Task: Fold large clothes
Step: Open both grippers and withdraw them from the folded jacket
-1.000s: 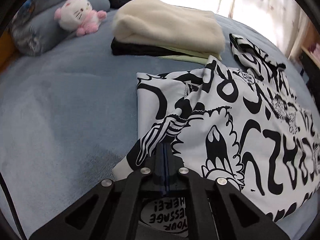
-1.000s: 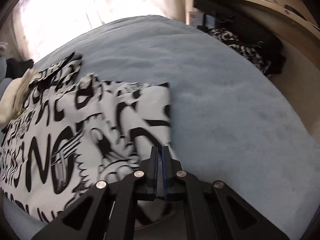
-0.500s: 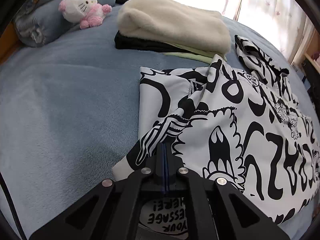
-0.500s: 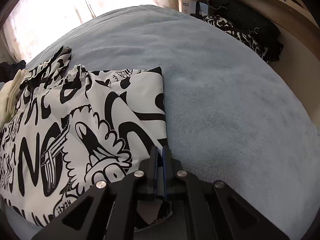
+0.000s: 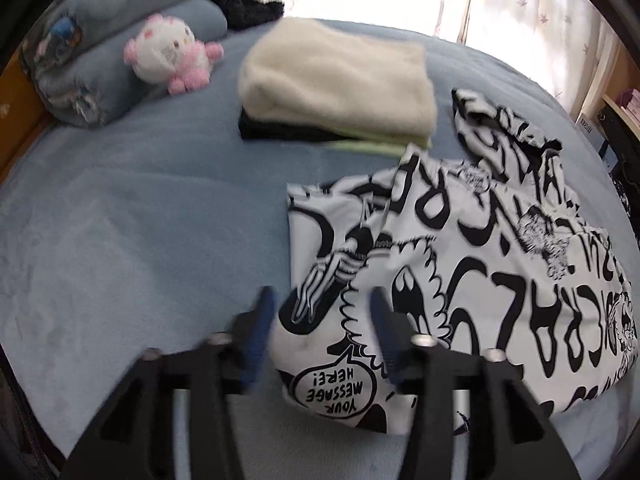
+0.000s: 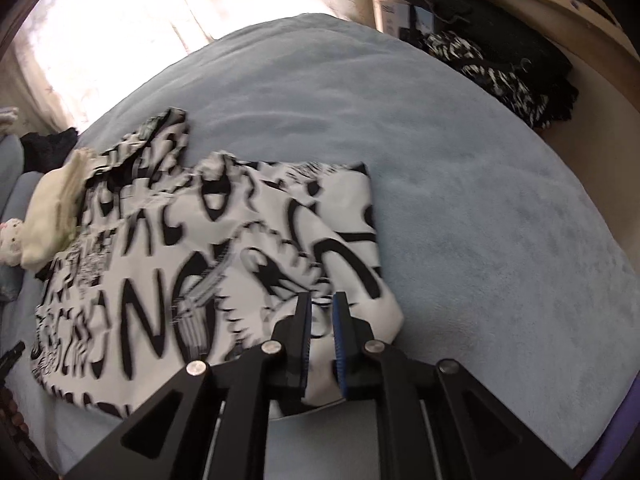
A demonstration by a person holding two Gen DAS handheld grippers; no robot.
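A white garment with black cartoon lettering [image 5: 460, 248] lies folded on the blue bed cover [image 5: 120, 220]. My left gripper [image 5: 320, 294] hovers above its near left corner. Its jaws are opening and stand wide apart, with nothing pinched; the cloth lies below them. In the right wrist view the same garment [image 6: 180, 260] spreads to the left. My right gripper [image 6: 322, 298] is over its near right corner. Its jaws are opening by a narrow gap, and the cloth shows beneath, not pressed by the pads.
A stack of folded clothes topped by a cream fleece [image 5: 340, 80] sits beyond the garment. A pink and white plush toy [image 5: 168, 54] leans on rolled blue bedding [image 5: 100, 40]. Dark patterned clothes [image 6: 500, 68] hang by a shelf at the right.
Both grippers let go of the garment's near corners and lifted away. The left jaws went from shut to wide apart; the right jaws parted slightly. The garment now lies flat.
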